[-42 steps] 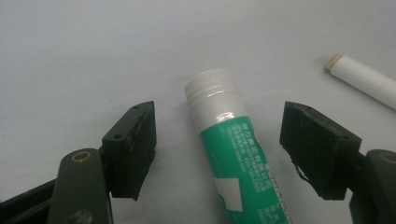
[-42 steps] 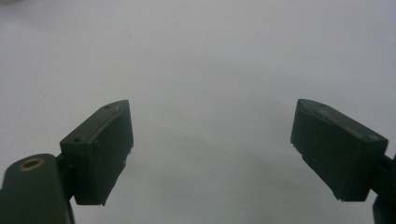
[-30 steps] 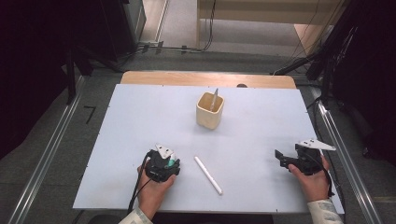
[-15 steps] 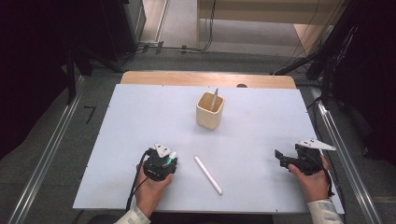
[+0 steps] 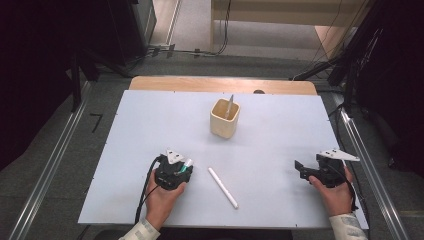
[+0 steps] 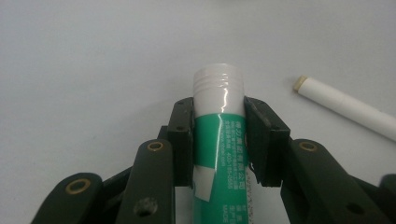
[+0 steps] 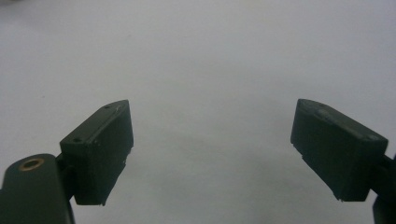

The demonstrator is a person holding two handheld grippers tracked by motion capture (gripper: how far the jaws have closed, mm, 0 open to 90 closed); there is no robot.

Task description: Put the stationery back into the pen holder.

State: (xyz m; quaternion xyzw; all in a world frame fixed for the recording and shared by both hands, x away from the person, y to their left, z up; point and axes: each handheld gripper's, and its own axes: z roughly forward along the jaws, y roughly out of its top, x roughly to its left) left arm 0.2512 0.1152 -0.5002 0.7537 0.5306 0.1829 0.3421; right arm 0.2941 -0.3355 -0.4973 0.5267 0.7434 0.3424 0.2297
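Observation:
My left gripper [image 6: 218, 123] is shut on a green tube with a white ribbed cap [image 6: 219, 140], whose cap sticks out past the jaw tips. From above, the left gripper [image 5: 184, 168] rests low on the white tabletop at the front left, and the green tube [image 5: 186, 166] shows at its tip. A white marker [image 5: 223, 187] lies flat on the table just right of it; the white marker [image 6: 345, 109] also lies at the right of the left gripper view. My right gripper [image 5: 300, 170] sits at the front right, and the right gripper [image 7: 210, 144] is open with nothing between its jaws.
A beige cup [image 5: 224, 118] stands at the table's middle back with a grey pen-like stick [image 5: 229, 106] leaning inside it. The white table sheet [image 5: 150, 125] is edged by a wooden strip at the back and metal rails at both sides.
The left gripper has shifted slightly left and toward the front with the tube. The right gripper has stayed still.

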